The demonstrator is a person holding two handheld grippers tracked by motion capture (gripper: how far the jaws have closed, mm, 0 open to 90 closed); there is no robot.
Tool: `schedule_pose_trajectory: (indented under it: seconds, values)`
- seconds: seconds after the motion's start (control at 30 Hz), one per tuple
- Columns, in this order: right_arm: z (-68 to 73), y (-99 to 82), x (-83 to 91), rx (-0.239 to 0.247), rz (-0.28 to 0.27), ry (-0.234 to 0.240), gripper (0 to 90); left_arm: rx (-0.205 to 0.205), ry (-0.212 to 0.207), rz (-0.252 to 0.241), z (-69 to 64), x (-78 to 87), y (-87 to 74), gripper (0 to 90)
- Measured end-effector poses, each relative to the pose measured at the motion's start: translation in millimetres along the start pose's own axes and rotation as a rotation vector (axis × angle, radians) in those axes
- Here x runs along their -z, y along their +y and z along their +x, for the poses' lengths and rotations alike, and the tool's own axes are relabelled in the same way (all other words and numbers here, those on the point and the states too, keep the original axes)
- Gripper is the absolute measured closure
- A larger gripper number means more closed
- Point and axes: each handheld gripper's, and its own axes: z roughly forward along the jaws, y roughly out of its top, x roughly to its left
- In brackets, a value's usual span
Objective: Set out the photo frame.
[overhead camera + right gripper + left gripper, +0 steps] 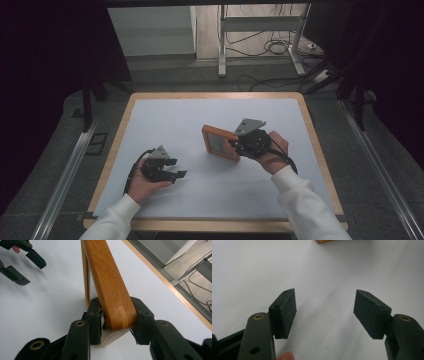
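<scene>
Wood-edged table (122,125), white top; wooden frame (220,142) standing tilted on it, right of centre.

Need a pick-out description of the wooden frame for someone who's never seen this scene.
On the white table, look right of centre, where the right gripper reaches in. The wooden frame is clamped by its edge between the jaws, tilted up: the one orange-brown thing there, with a pale panel inside.
</scene>
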Motion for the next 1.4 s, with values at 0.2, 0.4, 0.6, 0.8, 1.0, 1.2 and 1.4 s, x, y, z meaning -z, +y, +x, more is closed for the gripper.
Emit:
schedule_pose_trajectory:
  seconds: [0.2, 0.4, 0.6, 0.8, 1.0, 1.2, 1.4]
  values:
    - [-4.3, 0.2, -3.2, -0.015, -0.002, -0.013, 61.6, 0.0, 0.0, -0.001, 0.1, 0.2, -0.1, 34.0]
    - [-11.1, 0.5, -7.8, -0.032, 0.002, -0.028, 59.4, 0.001, 0.0, 0.0, 0.3, 0.4, -0.1, 34.0]
    - [-19.5, 0.7, -13.8, -0.056, 0.008, -0.041, 56.8, 0.001, -0.002, -0.003, 0.6, 0.7, 0.1, 34.0]
    - [-25.5, 1.7, -18.9, -0.062, 0.023, -0.055, 53.4, -0.003, -0.002, -0.002, 1.0, 1.4, 0.3, 34.0]
    - [-31.3, 1.4, -25.1, -0.084, 0.026, -0.073, 49.4, -0.007, -0.002, -0.004, 1.1, 1.0, 0.2, 34.0]
    - [-38.8, 0.1, -32.0, -0.108, 0.027, -0.081, 45.5, -0.003, -0.003, -0.002, 0.9, 0.8, 0.1, 34.0]
    - [-46.5, -1.4, -40.0, -0.141, 0.033, -0.089, 41.1, -0.004, -0.004, -0.002, 0.8, 1.0, 0.1, 33.9]
